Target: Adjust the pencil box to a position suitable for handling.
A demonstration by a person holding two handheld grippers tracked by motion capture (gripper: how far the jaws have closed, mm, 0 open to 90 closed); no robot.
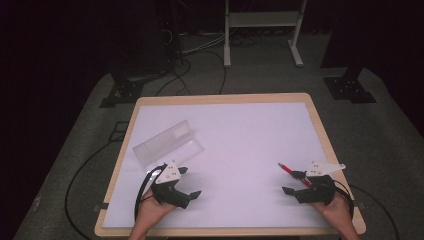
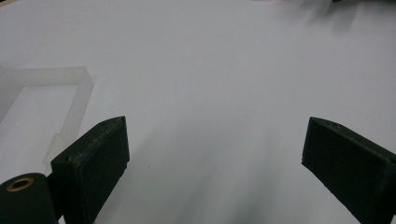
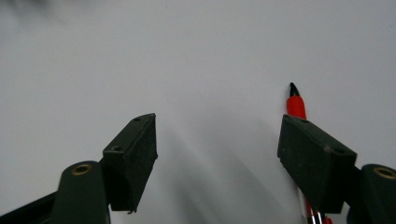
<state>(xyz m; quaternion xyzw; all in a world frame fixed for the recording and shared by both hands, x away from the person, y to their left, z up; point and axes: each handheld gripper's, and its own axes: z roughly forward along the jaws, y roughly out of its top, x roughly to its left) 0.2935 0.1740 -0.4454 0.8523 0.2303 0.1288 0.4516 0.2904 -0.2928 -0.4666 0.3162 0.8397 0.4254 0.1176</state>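
A person's two hands rest at the near edge of a light wooden table (image 1: pixel 125 150) covered by a broad white mat (image 1: pixel 235 150), each hand wrapped around a black two-jaw gripper. The left gripper (image 1: pixel 191 182) sits at the near left of the mat with its jaws spread wide apart and nothing between them; in the left gripper view (image 2: pixel 215 154) only bare white surface lies in the gap. Just beyond it, toward the far left, lies a clear plastic rectangular case (image 1: pixel 167 142), opened out flat on the mat, and its translucent wall (image 2: pixel 77 100) shows just past the left jaw in that gripper's own view, apart from it. The right gripper (image 1: pixel 294 182) is at the near right, jaws likewise released and holding nothing. A red pen with a dark tip (image 1: pixel 292 172) lies on the mat right beside it, tip pointing away toward the far left. In the right gripper view (image 3: pixel 217 149) the pen (image 3: pixel 295 105) pokes out from behind the right-hand jaw, outside the gap, and whether it touches that jaw cannot be told. Black cables trail from both grippers off the near edge of the table.
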